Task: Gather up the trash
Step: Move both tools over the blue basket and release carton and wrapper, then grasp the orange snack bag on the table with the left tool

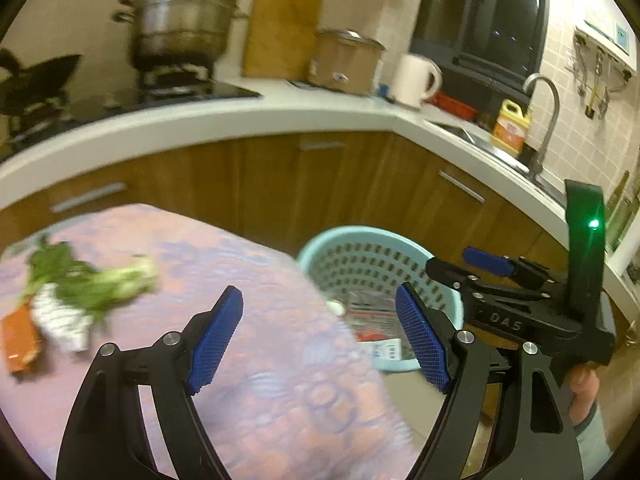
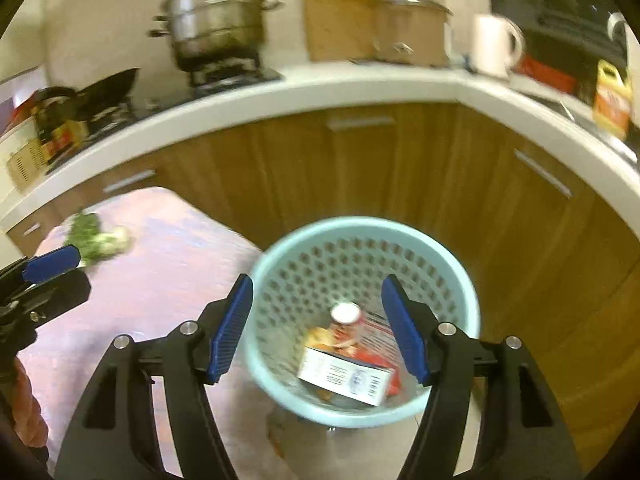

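Note:
A light blue perforated basket (image 2: 448, 264) stands on the floor beside the table, also in the left wrist view (image 1: 320, 248). Inside lie a white carton (image 2: 344, 376), a can with a white lid (image 2: 345, 314) and other wrappers. On the pink patterned table (image 1: 260, 360) lie green vegetable scraps (image 1: 92, 280), a crumpled white striped wrapper (image 1: 60, 320) and an orange packet (image 1: 18, 340). My left gripper (image 1: 320, 332) is open and empty over the table's right edge. My right gripper (image 2: 318, 328) is open and empty above the basket.
A white counter (image 1: 240, 120) with wooden cabinets curves behind the table and basket. On it are a steel pot (image 1: 184, 20) on the stove, a cutting board (image 1: 280, 28), a white kettle (image 1: 414, 80), a yellow bottle (image 1: 510, 128) and a sink tap (image 1: 548, 120).

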Action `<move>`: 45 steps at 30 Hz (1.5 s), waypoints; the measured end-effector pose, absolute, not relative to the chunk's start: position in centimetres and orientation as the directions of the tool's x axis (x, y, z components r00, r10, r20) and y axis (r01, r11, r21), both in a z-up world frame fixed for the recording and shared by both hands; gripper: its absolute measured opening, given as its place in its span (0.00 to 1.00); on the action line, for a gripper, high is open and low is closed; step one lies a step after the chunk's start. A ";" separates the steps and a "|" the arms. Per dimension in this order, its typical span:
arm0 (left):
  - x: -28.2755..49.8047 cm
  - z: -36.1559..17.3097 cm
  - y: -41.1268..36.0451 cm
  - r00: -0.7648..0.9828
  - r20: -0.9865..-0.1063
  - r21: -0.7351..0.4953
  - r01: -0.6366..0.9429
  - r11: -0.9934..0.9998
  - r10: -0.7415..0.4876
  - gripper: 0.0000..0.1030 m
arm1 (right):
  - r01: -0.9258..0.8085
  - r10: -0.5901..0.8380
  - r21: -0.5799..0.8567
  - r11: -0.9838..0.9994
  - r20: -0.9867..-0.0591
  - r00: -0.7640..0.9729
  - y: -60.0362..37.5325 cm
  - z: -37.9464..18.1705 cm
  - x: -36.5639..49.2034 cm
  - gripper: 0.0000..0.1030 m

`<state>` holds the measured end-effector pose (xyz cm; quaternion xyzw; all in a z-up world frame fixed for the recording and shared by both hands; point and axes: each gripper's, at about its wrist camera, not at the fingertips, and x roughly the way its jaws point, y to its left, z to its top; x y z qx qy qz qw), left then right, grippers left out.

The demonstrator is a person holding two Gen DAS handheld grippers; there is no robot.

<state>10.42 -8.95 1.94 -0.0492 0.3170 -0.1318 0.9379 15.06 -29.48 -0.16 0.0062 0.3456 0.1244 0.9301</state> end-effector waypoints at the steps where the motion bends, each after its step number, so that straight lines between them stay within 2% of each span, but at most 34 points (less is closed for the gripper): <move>1: 9.7 2.3 -7.9 0.780 -0.570 -0.170 0.196 0.966 -0.259 0.77 | -0.248 0.252 0.097 0.964 -0.632 0.733 -28.5 0.3 14.7 0.63; 10: 4.1 4.4 2.8 0.856 -0.516 -0.126 -0.027 0.992 -0.042 0.82 | -0.445 0.408 0.092 0.891 -0.594 0.693 -17.0 1.7 12.2 0.64; 16: 2.4 1.7 9.7 0.786 -0.590 -0.016 -0.242 0.970 0.186 0.82 | -0.527 0.476 0.104 0.844 -0.600 0.643 -10.8 -1.1 12.4 0.66; 22: 3.2 -1.4 12.0 0.720 -0.671 0.015 -0.226 0.974 0.178 0.82 | -0.550 0.462 0.074 0.832 -0.641 0.612 -7.8 -3.6 13.1 0.66; 24: 4.1 -2.2 11.9 0.698 -0.694 0.035 -0.212 0.977 0.177 0.82 | -0.564 0.482 0.085 0.821 -0.633 0.607 -7.9 -3.5 13.1 0.73; 30: 7.6 -4.2 11.5 0.645 -0.711 0.164 -0.237 0.958 0.281 0.81 | -0.559 0.493 0.134 0.818 -0.663 0.563 -8.2 -4.2 14.1 0.73; 34: 8.9 -4.8 11.8 0.621 -0.707 0.214 -0.268 0.939 0.338 0.69 | -0.576 0.498 0.142 0.805 -0.690 0.526 -7.8 -4.4 14.4 0.74; 37: 9.0 -4.8 12.3 0.627 -0.703 0.196 -0.284 0.939 0.336 0.60 | -0.601 0.498 0.131 0.789 -0.709 0.499 -7.3 -3.8 14.9 0.75; 39: 9.1 -4.8 12.7 0.633 -0.707 0.166 -0.284 0.944 0.315 0.53 | -0.610 0.491 0.113 0.784 -0.713 0.500 -6.8 -3.0 15.4 0.81; 41: 9.1 -4.7 13.1 0.644 -0.703 0.139 -0.289 0.947 0.300 0.48 | -0.613 0.473 0.075 0.787 -0.712 0.520 -6.1 -2.4 15.9 0.82; 43: 9.0 -4.7 13.9 0.650 -0.710 0.090 -0.299 0.950 0.272 0.21 | -0.612 0.449 0.033 0.790 -0.711 0.541 -5.4 -2.3 16.4 0.82; 45: 8.6 -4.6 14.8 0.663 -0.711 0.026 -0.310 0.951 0.235 0.14 | -0.615 0.437 0.014 0.788 -0.716 0.544 -4.8 -2.5 17.0 0.82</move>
